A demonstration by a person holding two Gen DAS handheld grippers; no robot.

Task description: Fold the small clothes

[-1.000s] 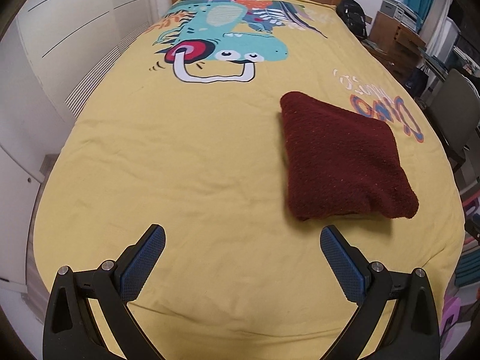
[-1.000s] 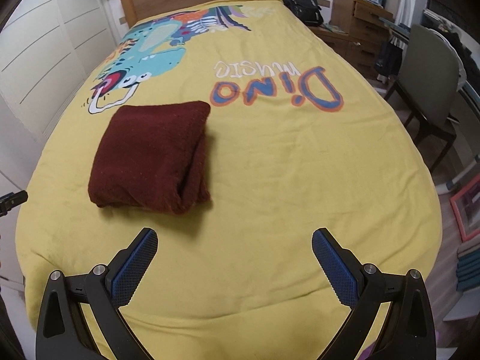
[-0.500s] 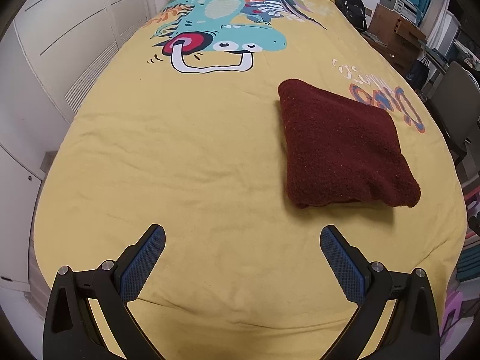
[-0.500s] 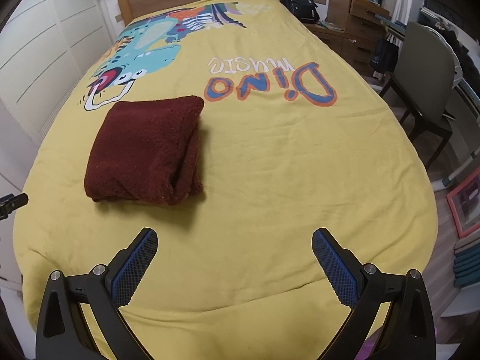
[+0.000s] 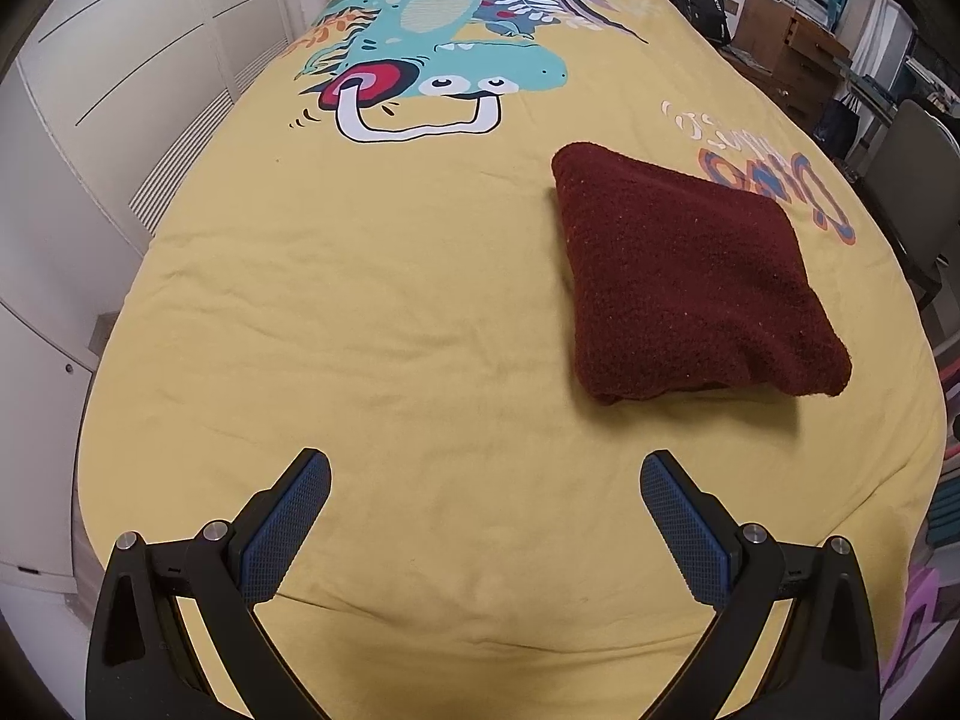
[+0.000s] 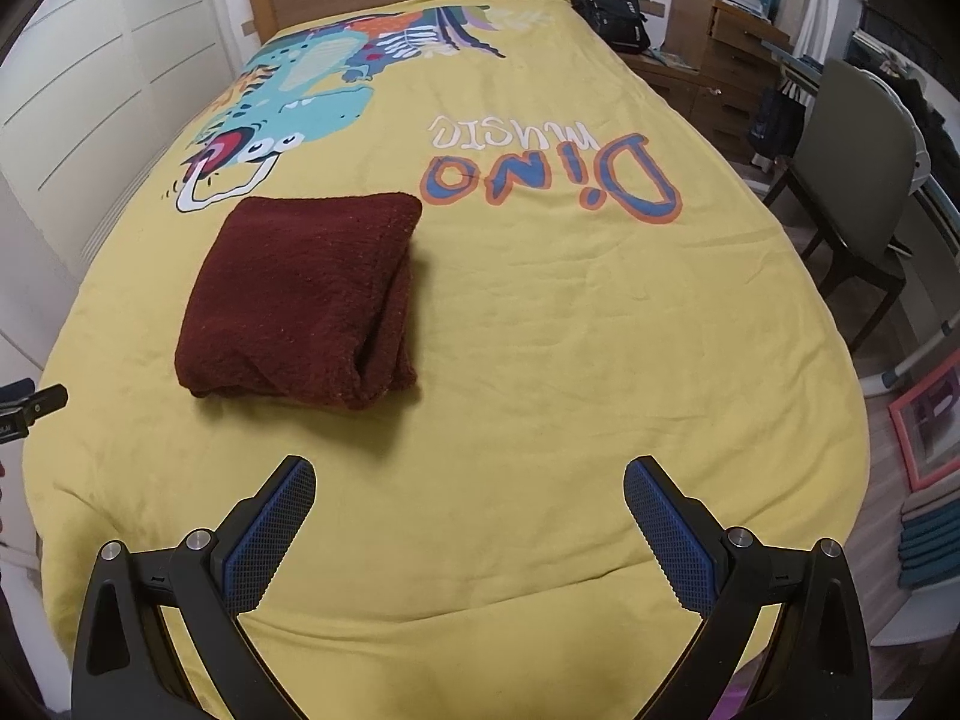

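Note:
A dark red knitted garment lies folded into a thick square on the yellow bed cover. In the right wrist view it sits ahead and to the left. My left gripper is open and empty, above the near end of the bed, left of and behind the garment. My right gripper is open and empty, above the near end of the bed, right of and behind the garment. Neither gripper touches the garment.
The cover carries a dinosaur print and "Dino music" lettering. White wardrobe doors stand to the left. A chair, a wooden desk and a black backpack stand to the right. The left gripper's tip shows at the left edge.
Both grippers have drawn back and risen a little from the bed, so the garment looks smaller and farther. The garment has not moved. Both stay open.

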